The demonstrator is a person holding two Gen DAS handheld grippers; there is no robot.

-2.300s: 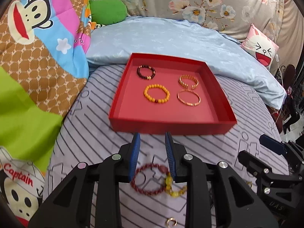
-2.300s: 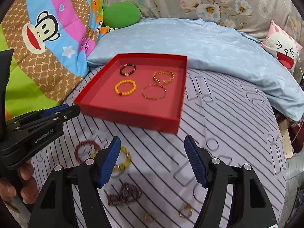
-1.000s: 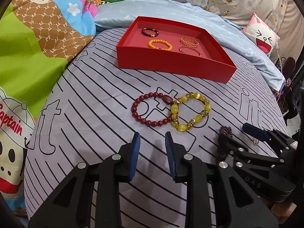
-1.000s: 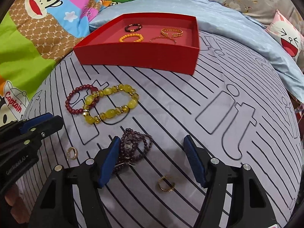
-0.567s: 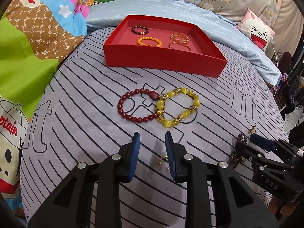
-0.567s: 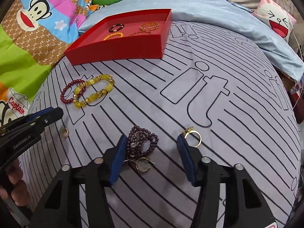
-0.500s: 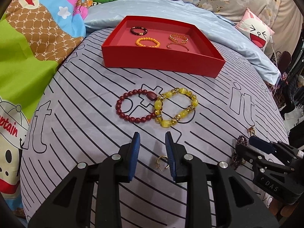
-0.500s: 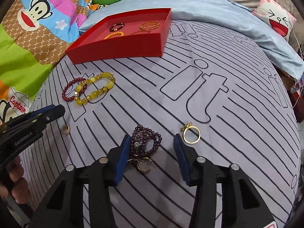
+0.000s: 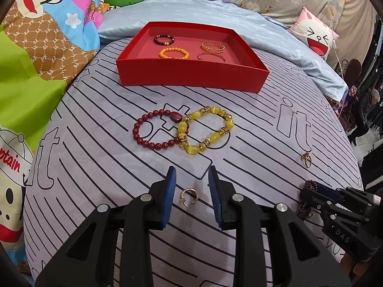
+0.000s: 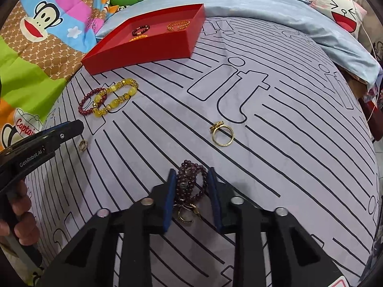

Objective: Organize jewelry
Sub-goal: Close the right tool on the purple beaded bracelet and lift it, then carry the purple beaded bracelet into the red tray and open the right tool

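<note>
A red tray (image 9: 191,81) (image 10: 143,50) holding several bracelets stands at the far side of the striped bed sheet. A dark red bead bracelet (image 9: 155,132) and a yellow bead bracelet (image 9: 205,131) lie touching in front of it. My left gripper (image 9: 191,179) is open, its jaws either side of a small gold ring (image 9: 188,196) on the sheet. My right gripper (image 10: 191,181) has narrowed around a purple bead bracelet (image 10: 191,179) and a gold ring (image 10: 186,212) beneath it, its pads at the beads' sides. Another gold ring (image 10: 222,134) lies farther out.
A light blue duvet (image 9: 215,16) and a monkey-print blanket (image 9: 36,35) border the sheet behind and to the left. A cartoon pillow (image 9: 316,35) sits at the back right. The sheet drops off at the right edge.
Both grippers have drawn back from the tray and lowered over the loose jewelry. The right jaws have closed in around the purple bracelet. The gold ring now lies between the left jaws.
</note>
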